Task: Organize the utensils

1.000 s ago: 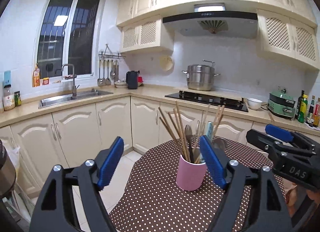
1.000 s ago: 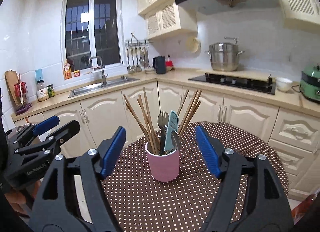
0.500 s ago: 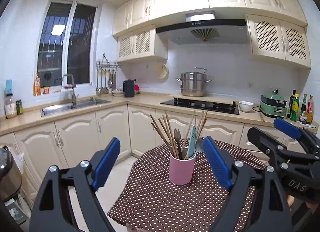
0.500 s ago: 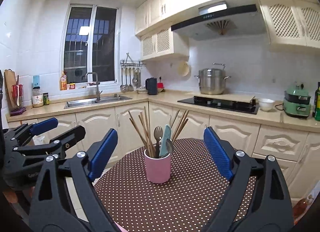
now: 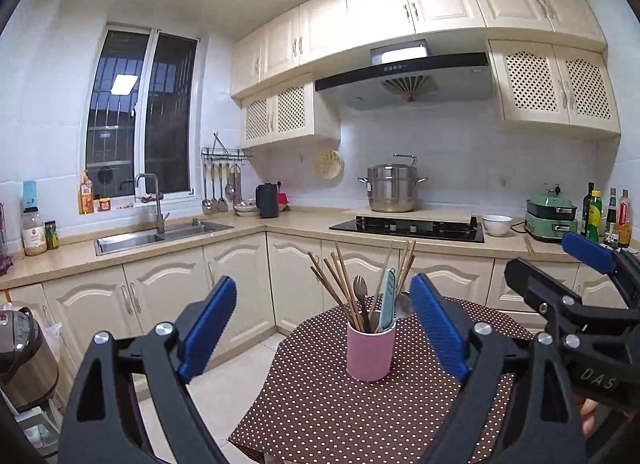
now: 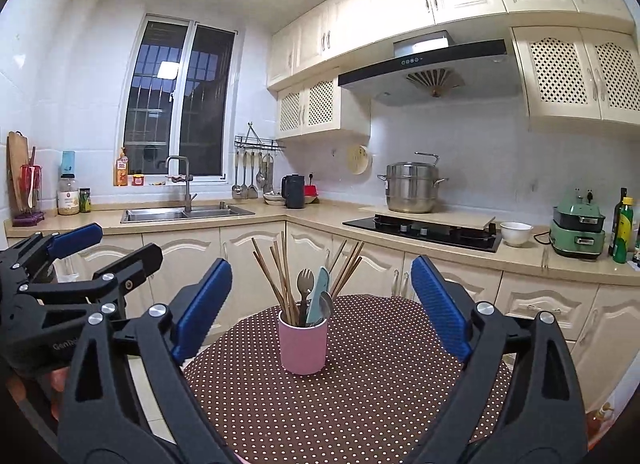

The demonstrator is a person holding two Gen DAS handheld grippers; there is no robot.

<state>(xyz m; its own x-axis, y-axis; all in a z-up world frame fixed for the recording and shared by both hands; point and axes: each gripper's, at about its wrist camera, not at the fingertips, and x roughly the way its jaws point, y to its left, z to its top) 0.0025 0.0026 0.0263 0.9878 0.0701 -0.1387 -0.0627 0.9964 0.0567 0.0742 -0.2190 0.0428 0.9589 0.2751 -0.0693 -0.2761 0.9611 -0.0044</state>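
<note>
A pink cup (image 5: 370, 352) (image 6: 303, 348) stands upright on a round table with a brown dotted cloth (image 5: 320, 404) (image 6: 360, 404). It holds several wooden chopsticks (image 5: 336, 284) (image 6: 276, 276), a dark fork (image 5: 359, 284) (image 6: 305, 278), a teal-handled utensil (image 5: 387, 296) (image 6: 320, 288) and a spoon (image 6: 326, 302). My left gripper (image 5: 322, 304) (image 6: 100, 248) is back from the cup, its jaws opening with nothing between them. My right gripper (image 6: 321, 296) (image 5: 576, 264) is beside it on the right, also opening and empty. Neither touches the cup.
An L-shaped counter runs behind the table, with a sink (image 5: 160, 234), a black hob (image 5: 408, 228) carrying a steel pot (image 5: 392, 188), a white bowl (image 6: 516, 233), a green appliance (image 6: 578, 230) and bottles (image 5: 604, 212). A rice cooker (image 5: 24, 356) sits low at the left.
Both grippers have pulled back from the cup and risen a little, so it looks smaller. Both pairs of jaws have spread wider.
</note>
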